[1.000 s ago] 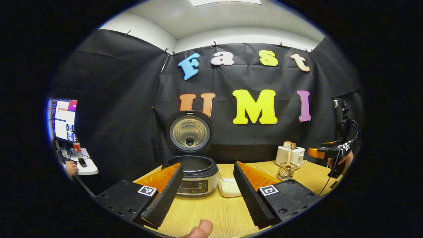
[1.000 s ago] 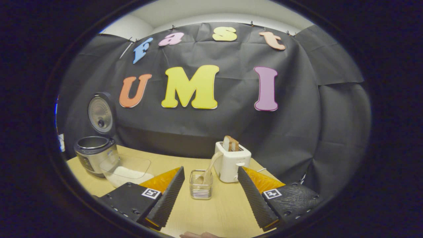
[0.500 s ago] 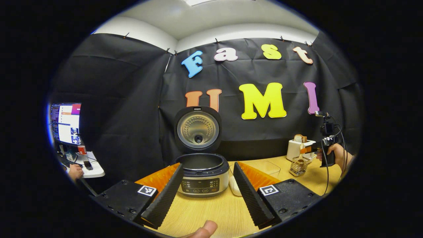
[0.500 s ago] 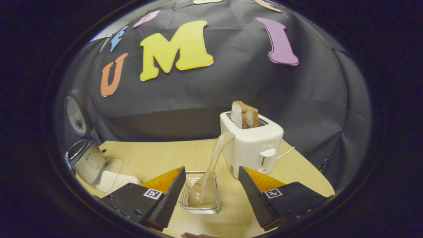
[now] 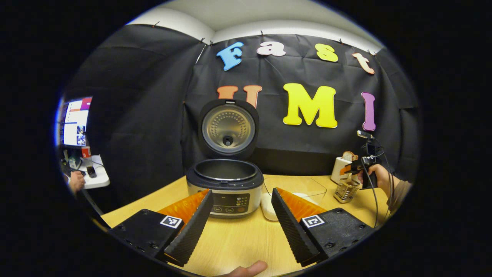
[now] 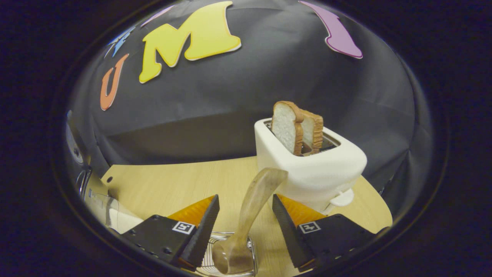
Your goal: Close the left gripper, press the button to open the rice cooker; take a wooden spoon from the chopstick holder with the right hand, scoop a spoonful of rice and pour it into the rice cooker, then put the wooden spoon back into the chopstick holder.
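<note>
The rice cooker (image 5: 225,184) stands on the wooden table with its lid (image 5: 228,129) swung up and its pot showing dark inside. My left gripper (image 5: 242,192) hovers open in front of it, a little above the table. A wooden spoon (image 6: 255,200) stands bowl-down in the wire chopstick holder (image 6: 209,259), its handle leaning right. My right gripper (image 6: 246,198) is open, one finger on each side of the handle and not pressing it. The left gripper view has that right gripper (image 5: 355,167) above the chopstick holder (image 5: 346,191), held by a hand.
A clear container with white rice (image 5: 292,190) sits just right of the cooker. A white toaster (image 6: 307,169) with bread slices (image 6: 296,127) stands close behind the spoon. A side desk with a monitor (image 5: 75,121) and a person's hand (image 5: 75,181) lies at far left.
My right gripper has dropped and moved in toward the holder, so the spoon handle now stands between its fingers. The left gripper has shifted slightly and stays open.
</note>
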`<state>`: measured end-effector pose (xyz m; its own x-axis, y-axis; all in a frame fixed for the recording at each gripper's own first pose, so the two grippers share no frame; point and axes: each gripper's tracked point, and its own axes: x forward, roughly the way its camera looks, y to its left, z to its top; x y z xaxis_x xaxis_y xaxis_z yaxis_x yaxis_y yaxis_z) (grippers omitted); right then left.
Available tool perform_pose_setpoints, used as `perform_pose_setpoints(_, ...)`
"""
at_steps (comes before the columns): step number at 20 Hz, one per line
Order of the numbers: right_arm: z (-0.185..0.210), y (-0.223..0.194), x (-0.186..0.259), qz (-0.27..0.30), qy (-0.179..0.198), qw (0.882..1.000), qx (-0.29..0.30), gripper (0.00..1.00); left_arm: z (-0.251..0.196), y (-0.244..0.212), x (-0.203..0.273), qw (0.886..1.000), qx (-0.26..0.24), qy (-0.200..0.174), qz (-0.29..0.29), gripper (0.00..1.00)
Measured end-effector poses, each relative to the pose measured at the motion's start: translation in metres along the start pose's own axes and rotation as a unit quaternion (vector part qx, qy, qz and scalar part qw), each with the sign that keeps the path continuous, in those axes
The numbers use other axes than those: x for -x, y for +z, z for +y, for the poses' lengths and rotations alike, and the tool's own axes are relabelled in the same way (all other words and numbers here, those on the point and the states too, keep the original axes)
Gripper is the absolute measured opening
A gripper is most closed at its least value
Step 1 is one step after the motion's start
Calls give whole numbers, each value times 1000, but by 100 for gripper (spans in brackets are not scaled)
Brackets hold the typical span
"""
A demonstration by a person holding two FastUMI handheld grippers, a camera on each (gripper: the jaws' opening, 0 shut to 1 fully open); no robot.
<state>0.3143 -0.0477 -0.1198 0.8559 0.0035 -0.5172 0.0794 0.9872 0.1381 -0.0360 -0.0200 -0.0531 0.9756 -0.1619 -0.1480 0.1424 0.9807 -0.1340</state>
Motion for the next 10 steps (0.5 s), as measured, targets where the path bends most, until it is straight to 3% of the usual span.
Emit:
perform_pose_setpoints(3, -1, -5, -15, 29, -11, 1000, -7, 73, 7, 1, 2, 1000, 16, 1, 5, 98)
perform_pose_setpoints(4, -6, -5, -14, 29, -21, 999, -5, 66, 11, 3, 4, 1000, 16, 4, 1, 97)
perform_pose_setpoints(6, -10, -5, -16, 29, -26, 999, -7, 43, 16, 10, 7, 1000, 8, 10, -9, 97)
perform_pose_setpoints(9, -2, -6, -13, 29, 0, 999, -26, 22, 18, 16, 12, 1000, -1, 14, -20, 97)
perform_pose_setpoints(10, -2, -6, -12, 28, 2, 999, -19, 22, 16, 18, 13, 1000, -2, 12, -20, 97)
